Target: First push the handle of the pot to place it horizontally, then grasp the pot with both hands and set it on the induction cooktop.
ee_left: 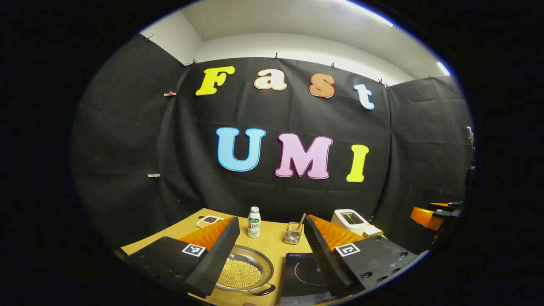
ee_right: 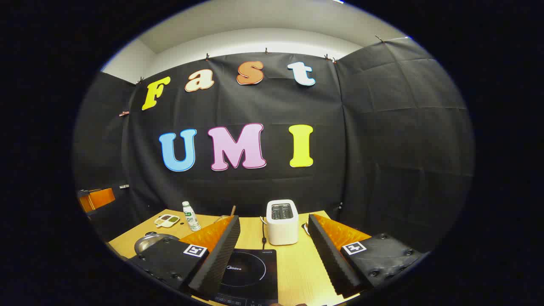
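I have both tools, left tool and right tool, spread wide and empty. The pot sits low centre-left, beside the induction cooktop; I'd nudge its handle sideways gently first.

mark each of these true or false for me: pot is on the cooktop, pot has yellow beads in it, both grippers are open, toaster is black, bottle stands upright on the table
1. The pot is on the induction cooktop. False: it sits on the table beside it.
2. The pot holds small yellow beads. True.
3. The left gripper and right gripper are both open. True.
4. The toaster is black. False: it is white.
5. The bottle stands upright on the table. True.
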{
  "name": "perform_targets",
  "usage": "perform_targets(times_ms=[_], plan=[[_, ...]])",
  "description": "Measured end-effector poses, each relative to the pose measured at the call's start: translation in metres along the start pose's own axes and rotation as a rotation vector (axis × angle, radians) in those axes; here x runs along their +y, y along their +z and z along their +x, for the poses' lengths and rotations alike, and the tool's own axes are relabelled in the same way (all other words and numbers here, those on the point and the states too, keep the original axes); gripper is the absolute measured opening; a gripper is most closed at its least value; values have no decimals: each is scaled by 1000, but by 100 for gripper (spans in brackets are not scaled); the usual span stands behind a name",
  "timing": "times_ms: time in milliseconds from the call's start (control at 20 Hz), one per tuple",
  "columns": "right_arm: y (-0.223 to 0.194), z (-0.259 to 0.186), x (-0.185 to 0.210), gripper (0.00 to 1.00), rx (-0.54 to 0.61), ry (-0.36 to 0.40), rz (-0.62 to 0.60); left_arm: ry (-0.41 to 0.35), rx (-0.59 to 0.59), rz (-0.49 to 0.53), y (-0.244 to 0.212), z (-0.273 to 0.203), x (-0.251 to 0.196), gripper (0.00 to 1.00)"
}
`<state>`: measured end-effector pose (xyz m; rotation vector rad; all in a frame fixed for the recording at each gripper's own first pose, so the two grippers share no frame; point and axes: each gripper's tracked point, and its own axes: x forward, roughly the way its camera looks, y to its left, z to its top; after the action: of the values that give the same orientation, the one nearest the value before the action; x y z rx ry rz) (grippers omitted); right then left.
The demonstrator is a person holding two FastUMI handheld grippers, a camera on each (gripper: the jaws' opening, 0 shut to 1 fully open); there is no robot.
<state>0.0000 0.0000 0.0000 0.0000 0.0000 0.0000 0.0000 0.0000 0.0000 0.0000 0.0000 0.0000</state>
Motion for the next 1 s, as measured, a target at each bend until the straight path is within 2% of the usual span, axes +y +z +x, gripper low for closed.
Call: perform_targets(times_ms=[50,100,400,450,500,1000], plan=[[1,0,0,99,0,2,-3,5,2,3,0,0,0,92],[3,-1,0,99,-5,-1,-6,4,5,4,0,-1,-1,95],[10,-10,16,99,-23,-37,-24,-36,59,-9,-16,-5,13,95],[12,-12,21,99,-27,-42,-31,-44,61,-9,-17,-6,16,92],[13,-15,23,99,-34,-54,-37,-53,66,-9,-19,-5,19,95],[9,-40,70,99,-30,-83,-106,-117,98,17,-45,-10,68,95]])
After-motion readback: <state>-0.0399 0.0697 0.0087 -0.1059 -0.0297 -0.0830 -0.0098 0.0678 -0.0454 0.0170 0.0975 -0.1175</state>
